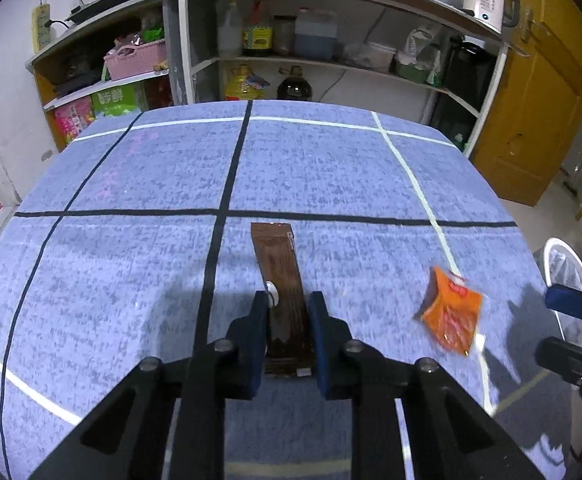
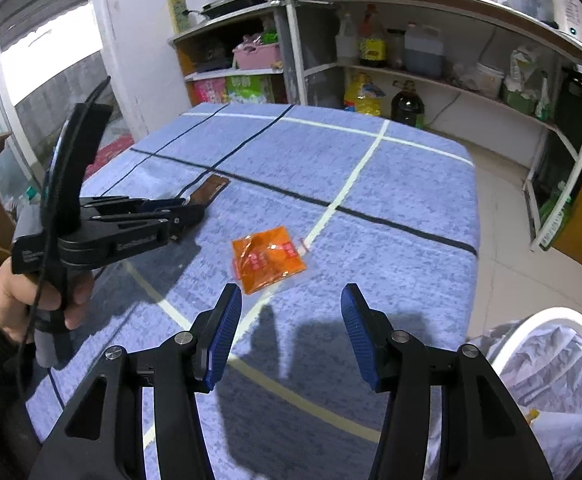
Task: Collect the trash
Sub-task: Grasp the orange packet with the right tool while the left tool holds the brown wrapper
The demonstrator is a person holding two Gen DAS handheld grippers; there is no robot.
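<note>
- Left gripper point(image 1: 289, 304), bottom centre of the left wrist view: my two blue-padded fingers are drawn in close on either side of a long brown wrapper point(image 1: 281, 280). The pads look to be against its edges, and the wrapper runs out ahead of the tips toward the middle of the frame.
- Right gripper point(image 2: 291, 312), bottom centre of the right wrist view: my fingers stand wide apart with nothing between them, above the cloth.
- Orange sachet point(image 2: 267, 259), middle of the right wrist view, just ahead of my spread right fingers. It lies flat on the cloth, touching a white tape line. In the left wrist view it sits at the right of the frame, blurred, well apart from the brown wrapper.
- My hand point(image 2: 31, 300), left edge of the right wrist view, grips the handle of the left tool. Its closed tips reach onto the brown wrapper in the left centre of the frame.
- Trash bin point(image 2: 547, 356), lower right corner of the right wrist view: white ring rim with a pale liner, standing beside the table edge.
- Blue tablecloth point(image 1: 331, 168), filling the middle of both views, crossed by black and white tape lines.
- Shelving point(image 1: 331, 60), top of both frames beyond the table: bottles, a pink basket, boxes, pots on top.
- Yellow door point(image 1: 539, 100), upper right of the left wrist view.
</note>
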